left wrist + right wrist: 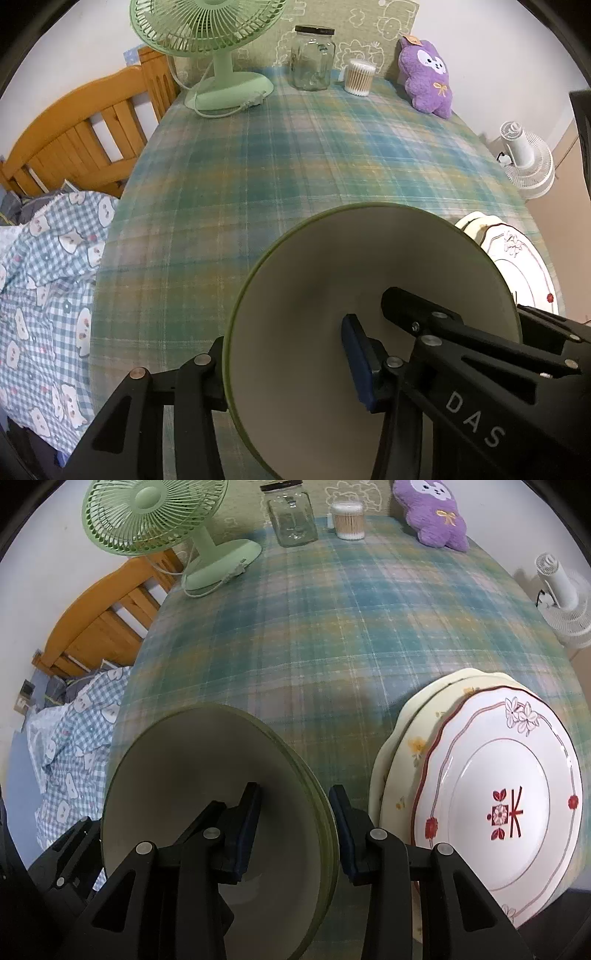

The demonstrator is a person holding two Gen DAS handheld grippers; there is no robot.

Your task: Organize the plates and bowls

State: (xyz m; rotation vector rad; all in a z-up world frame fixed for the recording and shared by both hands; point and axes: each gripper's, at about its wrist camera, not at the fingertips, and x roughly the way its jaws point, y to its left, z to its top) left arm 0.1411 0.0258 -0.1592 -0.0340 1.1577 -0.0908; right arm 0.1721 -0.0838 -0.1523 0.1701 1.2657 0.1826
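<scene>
bowl rim straddled by both grippers — left gripper clamped, right gripper spread; plates just beside.

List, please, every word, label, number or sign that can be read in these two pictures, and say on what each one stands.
"DAS": white letters on the black body of the left gripper, in the left wrist view.
Red mark like a character, not readable as a word: middle of the white plate.
Small tag on the purple plush toy: too small to read.
Nothing else is legible.

My plaid-clothed table carries stacked plates near me; beyond them stand a green fan, jar, swab tub and purple plush.
</scene>
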